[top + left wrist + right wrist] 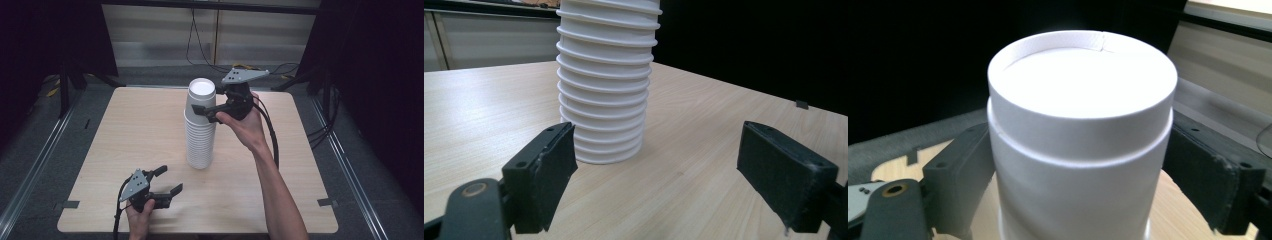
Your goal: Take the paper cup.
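You had a tall stack of white paper cups (200, 131) standing upside down near the middle of the wooden table (125, 135), a little toward its far side, with the flat base of the top cup (201, 97) facing up. Your right gripper (204, 113) was raised to the upper part of that stack from its right side, and its two black jaws sat on either side of the top cup (1080, 130); in the right gripper view both pads appeared to lie against the cup's wall, so you seemed to be pinching it, though the exact contact was hard to confirm. The top cup's body stood clear of the rims nested below it. Your left gripper (168, 181) was low over the near left part of the table, well apart from the stack, with its jaws spread wide and nothing between them. In the left gripper view the ribbed lower part of the stack (604, 95) stood beyond the open jaws, upright on the tabletop.
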`<action>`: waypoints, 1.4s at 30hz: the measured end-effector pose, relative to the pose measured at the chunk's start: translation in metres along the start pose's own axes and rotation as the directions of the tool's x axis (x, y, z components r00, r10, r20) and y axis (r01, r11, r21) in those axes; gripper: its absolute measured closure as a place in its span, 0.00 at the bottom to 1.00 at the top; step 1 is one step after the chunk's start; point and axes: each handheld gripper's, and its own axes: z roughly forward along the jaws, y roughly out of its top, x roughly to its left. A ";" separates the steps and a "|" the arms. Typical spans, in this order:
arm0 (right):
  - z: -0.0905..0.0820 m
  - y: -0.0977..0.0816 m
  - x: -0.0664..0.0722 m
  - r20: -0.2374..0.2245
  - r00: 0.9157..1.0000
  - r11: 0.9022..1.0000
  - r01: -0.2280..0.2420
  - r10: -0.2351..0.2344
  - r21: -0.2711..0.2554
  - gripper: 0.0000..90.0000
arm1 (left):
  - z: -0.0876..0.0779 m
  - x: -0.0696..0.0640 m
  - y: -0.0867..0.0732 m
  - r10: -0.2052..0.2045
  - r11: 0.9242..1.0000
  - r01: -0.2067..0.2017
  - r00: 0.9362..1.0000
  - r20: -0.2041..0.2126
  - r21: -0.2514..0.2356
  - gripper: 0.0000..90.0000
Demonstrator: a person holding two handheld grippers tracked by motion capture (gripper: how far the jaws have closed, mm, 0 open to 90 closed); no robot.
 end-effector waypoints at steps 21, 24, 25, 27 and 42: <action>0.010 0.012 -0.002 -0.034 0.999 0.995 0.025 -0.021 0.097 0.18 | 0.000 0.000 0.000 -0.001 1.000 0.001 1.000 0.007 0.004 0.17; 0.010 0.012 -0.001 -0.031 0.999 0.995 0.032 -0.030 0.094 0.19 | 0.000 0.001 0.000 0.000 1.000 0.000 1.000 0.008 0.005 0.17; 0.010 0.012 -0.001 -0.030 0.999 0.995 0.035 -0.033 0.096 0.19 | 0.000 0.000 0.000 -0.002 1.000 0.002 1.000 0.007 0.003 0.17; 0.010 0.013 -0.001 -0.033 0.999 0.994 0.035 -0.032 0.101 0.20 | 0.000 0.000 0.000 0.000 1.000 0.000 1.000 0.005 0.004 0.17; 0.009 0.016 -0.002 -0.034 0.999 0.994 0.036 -0.032 0.105 0.21 | 0.000 0.001 0.000 0.013 1.000 -0.013 1.000 0.003 0.002 0.17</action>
